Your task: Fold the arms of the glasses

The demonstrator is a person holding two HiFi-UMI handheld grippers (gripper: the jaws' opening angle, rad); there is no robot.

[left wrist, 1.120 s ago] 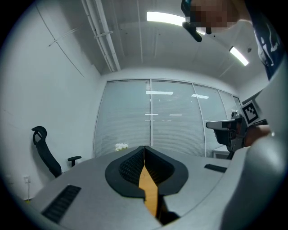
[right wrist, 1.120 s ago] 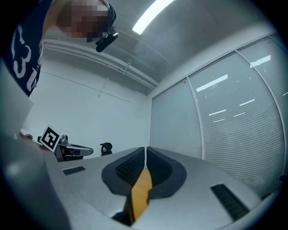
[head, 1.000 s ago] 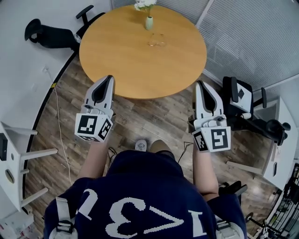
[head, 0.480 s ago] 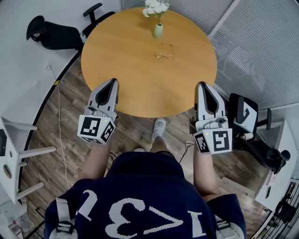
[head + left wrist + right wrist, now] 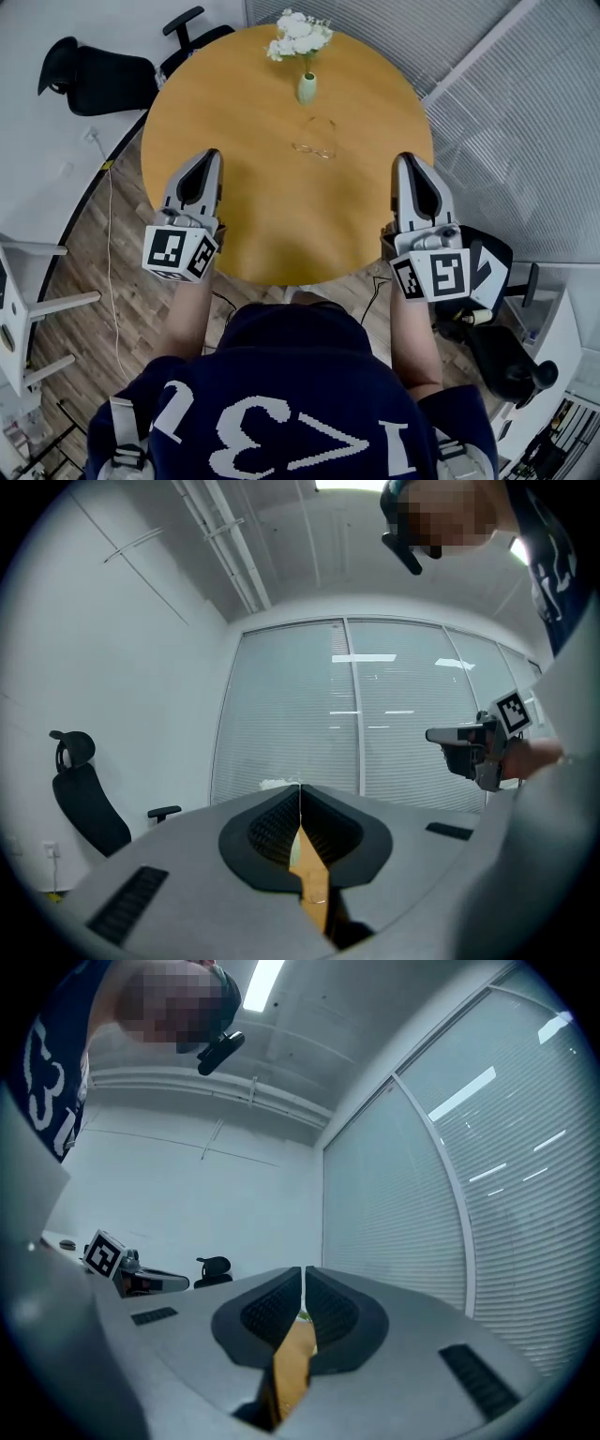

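Note:
A pair of clear-framed glasses (image 5: 315, 139) lies on the round wooden table (image 5: 234, 103), just in front of a small green vase of white flowers (image 5: 306, 87). My left gripper (image 5: 208, 155) hovers over the table's near left part, its jaws shut with nothing between them (image 5: 300, 787). My right gripper (image 5: 405, 159) hovers over the near right edge, jaws pressed together and empty (image 5: 305, 1271). Both point level toward the far side, and the glasses lie ahead between them, apart from both. Only a strip of tabletop shows between the jaws in each gripper view.
A black office chair (image 5: 80, 70) stands at the far left of the table and another black chair (image 5: 497, 319) at the near right. White furniture (image 5: 19, 309) sits at the left edge. Glass walls with blinds (image 5: 525, 122) run behind and to the right.
The person has walked up to the table. Both grippers, earlier over the wooden floor before the table's edge, are now over the tabletop, nearer the glasses. Jaws unchanged.

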